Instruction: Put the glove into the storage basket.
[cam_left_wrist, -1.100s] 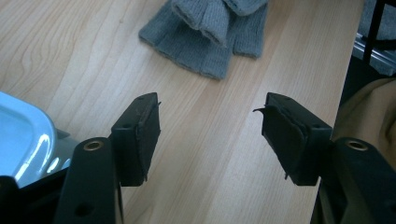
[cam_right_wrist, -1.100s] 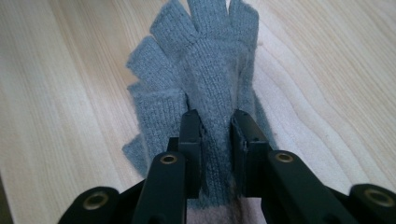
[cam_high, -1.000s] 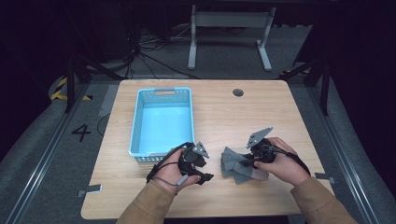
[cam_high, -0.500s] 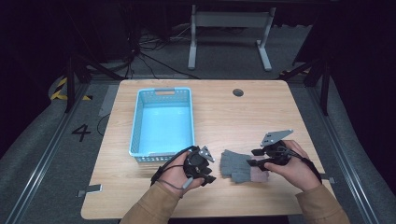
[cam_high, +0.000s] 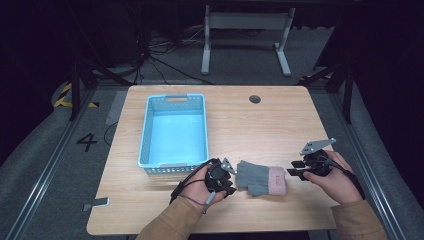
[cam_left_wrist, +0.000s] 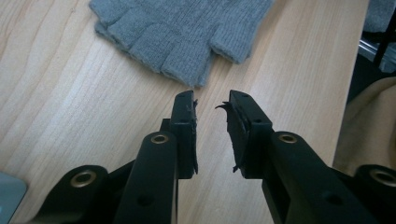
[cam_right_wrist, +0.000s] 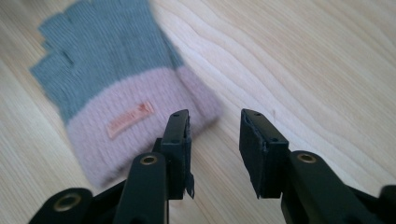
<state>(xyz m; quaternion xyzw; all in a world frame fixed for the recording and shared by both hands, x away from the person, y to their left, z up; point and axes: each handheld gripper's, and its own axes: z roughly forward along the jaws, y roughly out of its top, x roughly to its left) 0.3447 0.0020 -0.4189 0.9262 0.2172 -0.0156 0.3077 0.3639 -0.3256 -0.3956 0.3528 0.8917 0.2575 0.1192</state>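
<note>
Where a second ago both grippers sat close in on the grey glove (cam_high: 260, 178), the right gripper (cam_high: 295, 170) has now drawn off toward the table's right edge, and the glove lies flat and alone near the front edge, between the two hands. Both sets of jaws have just been closing, yet nothing is between either pair: the left gripper (cam_high: 231, 176) hovers just short of the finger ends with a narrow gap, the right stands moderately open and clear of the pink cuff. My reading is that the glove has been laid out or released, and a fresh grasp would be needed before it can go into the blue basket (cam_high: 173, 164) at the table's left half. From the right gripper view comes the cuff's small orange label (cam_right_wrist: 130, 120), which the high view cannot resolve; from the left gripper view, the cut-off knitted fingers (cam_left_wrist: 182, 65) and the worn pads (cam_left_wrist: 233, 122).
</note>
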